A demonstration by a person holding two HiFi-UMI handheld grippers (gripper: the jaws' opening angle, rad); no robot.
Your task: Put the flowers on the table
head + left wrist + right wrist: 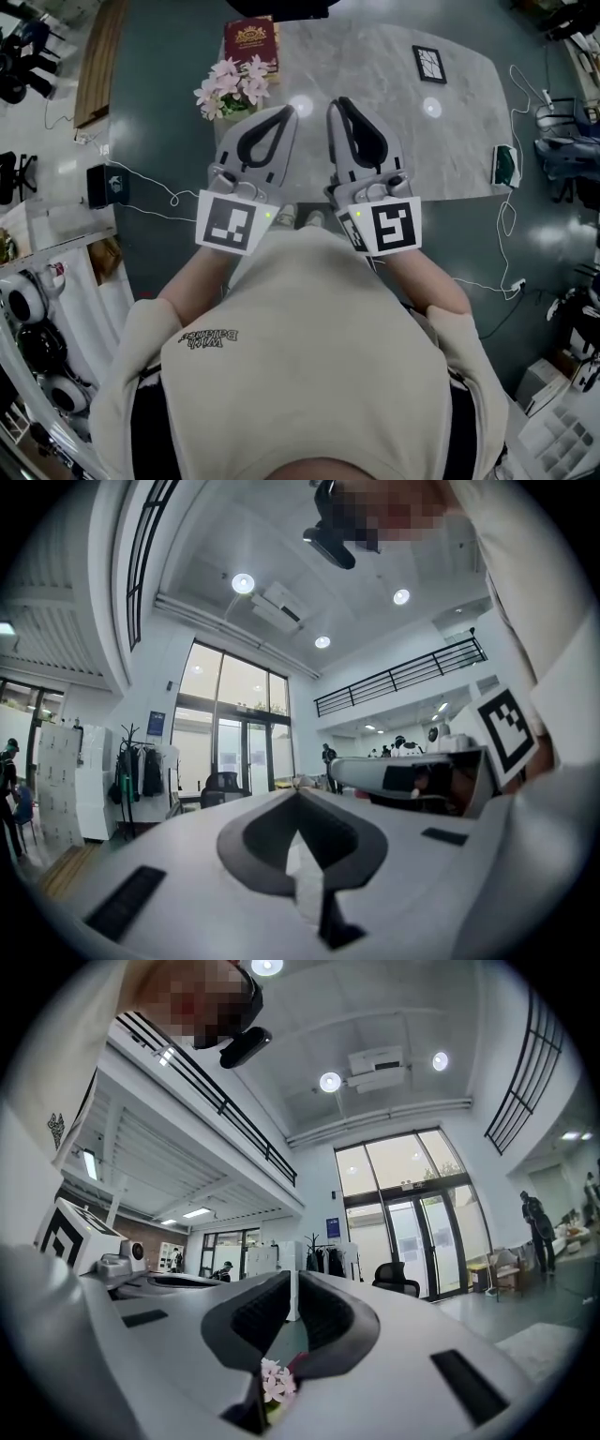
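A small bunch of pink flowers (232, 89) with green leaves stands on the grey marble table (403, 131), near its far left corner. My left gripper (289, 112) is held just on the near side of the flowers and to their right, shut, with nothing between its jaws. My right gripper (335, 103) is beside it, also shut and empty. Both are raised in front of the person's chest and point away over the table. In the right gripper view the flowers (278, 1382) show low down through the gap behind the jaws' tips (293, 1279). The left gripper view looks up at the ceiling past its closed tips (298, 794).
A dark red book (250, 42) lies behind the flowers. A black framed card (429, 64) lies at the table's far right, a green object (506, 165) at its right edge. Cables and a black box (103, 185) lie on the floor to the left.
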